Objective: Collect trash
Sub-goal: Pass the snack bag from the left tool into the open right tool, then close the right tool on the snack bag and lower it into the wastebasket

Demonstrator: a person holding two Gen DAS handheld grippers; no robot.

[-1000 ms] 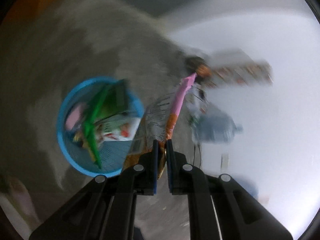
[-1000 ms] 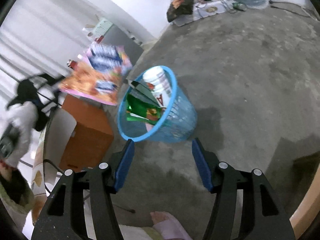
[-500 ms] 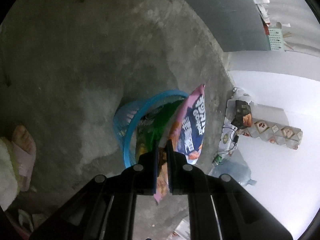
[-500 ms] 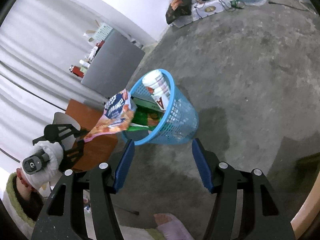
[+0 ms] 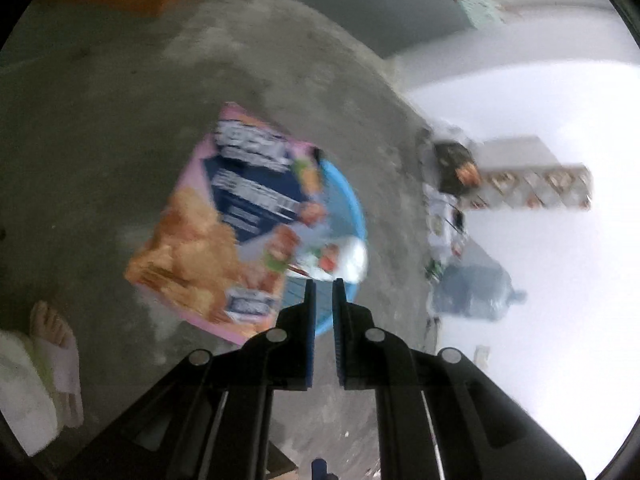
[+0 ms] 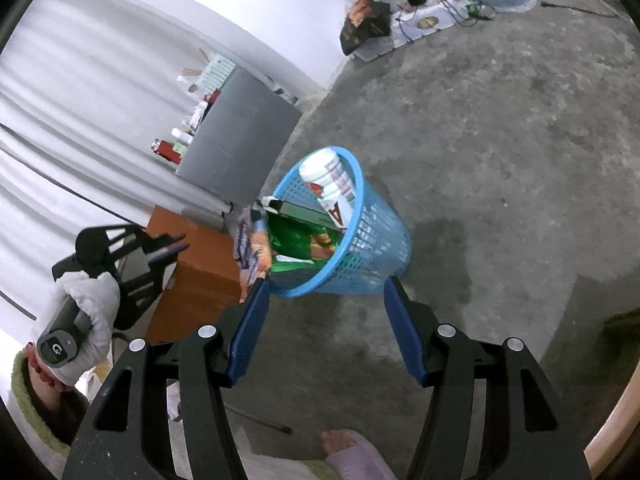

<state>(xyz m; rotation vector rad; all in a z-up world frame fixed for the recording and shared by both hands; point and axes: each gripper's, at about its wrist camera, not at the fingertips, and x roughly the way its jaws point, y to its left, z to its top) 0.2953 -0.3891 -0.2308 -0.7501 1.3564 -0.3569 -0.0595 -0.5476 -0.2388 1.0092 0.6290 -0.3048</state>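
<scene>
Snack bag [image 5: 224, 236] loose at blue basket [image 6: 372, 256] rim; left jaws clenched, empty; right jaws spread, empty.

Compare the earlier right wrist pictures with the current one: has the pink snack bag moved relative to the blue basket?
Yes. The pink snack bag has left the left gripper and now sits at the blue basket rim, closer than before.

Snack bag [image 6: 251, 249] at blue basket [image 6: 362, 216] rim
</scene>
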